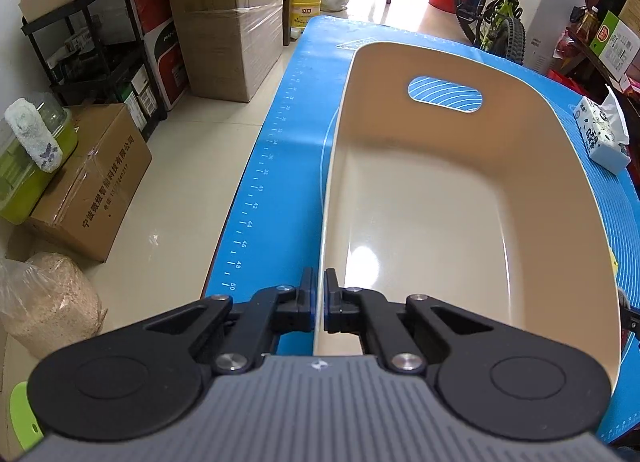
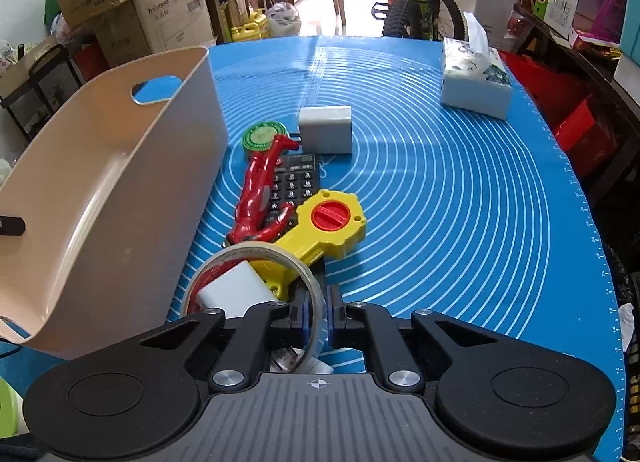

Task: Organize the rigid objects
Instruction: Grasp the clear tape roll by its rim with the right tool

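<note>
The left wrist camera sits just behind the left gripper [image 1: 319, 282] and looks steeply down along it, close over the near rim of the beige basket [image 1: 420, 189] at the left edge of the blue-matted bench [image 1: 272, 165], with floor and stacked boxes filling its left side. The right wrist camera sits just behind the right gripper [image 2: 319, 298], tilted down likewise, but faces across the bench's open middle towards the far doorway, close to the small clutter right ahead. Both views share the basket, the tissue box [image 1: 600, 133], the bicycle [image 1: 500, 9] and the yellow jugs [image 1: 306, 5] beyond the bench's far edge.
</note>
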The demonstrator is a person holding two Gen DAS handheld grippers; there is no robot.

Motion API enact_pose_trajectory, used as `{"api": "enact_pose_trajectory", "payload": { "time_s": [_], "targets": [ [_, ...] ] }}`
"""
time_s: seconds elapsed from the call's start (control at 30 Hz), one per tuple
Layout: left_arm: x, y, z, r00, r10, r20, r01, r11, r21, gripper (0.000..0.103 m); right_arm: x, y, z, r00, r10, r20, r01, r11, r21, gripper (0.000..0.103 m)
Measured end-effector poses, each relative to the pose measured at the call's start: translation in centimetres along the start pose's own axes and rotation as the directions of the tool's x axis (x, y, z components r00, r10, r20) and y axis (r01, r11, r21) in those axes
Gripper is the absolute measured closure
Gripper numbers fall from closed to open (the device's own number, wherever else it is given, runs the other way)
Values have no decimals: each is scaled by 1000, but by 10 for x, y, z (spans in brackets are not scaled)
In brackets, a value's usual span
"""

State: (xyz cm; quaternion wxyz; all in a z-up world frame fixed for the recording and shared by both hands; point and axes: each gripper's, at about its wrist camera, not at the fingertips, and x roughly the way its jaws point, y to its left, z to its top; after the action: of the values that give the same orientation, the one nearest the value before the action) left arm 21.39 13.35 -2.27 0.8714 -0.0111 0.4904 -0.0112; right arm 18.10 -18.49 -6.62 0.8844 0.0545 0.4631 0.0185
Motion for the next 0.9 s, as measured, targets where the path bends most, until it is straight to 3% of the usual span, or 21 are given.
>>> {"api": "enact_pose_trajectory", "payload": {
  "time_s": [0.3, 0.57, 0.9],
  "targets": [
    [0, 0, 0, 1000, 0, -2, 0, 1000, -1, 98, -21, -4, 7, 998, -7, 67, 6, 1000, 14, 84],
    [0, 0, -1, 1000, 1, -5, -1, 1000, 0, 98, -47, 0, 32, 988, -14, 154, 8, 999, 36, 84],
    [0, 0, -1, 1000, 2, -6, -2, 1000, 1, 98, -64, 30, 72, 967, 45, 252, -57, 997, 43, 84]
  ]
}}
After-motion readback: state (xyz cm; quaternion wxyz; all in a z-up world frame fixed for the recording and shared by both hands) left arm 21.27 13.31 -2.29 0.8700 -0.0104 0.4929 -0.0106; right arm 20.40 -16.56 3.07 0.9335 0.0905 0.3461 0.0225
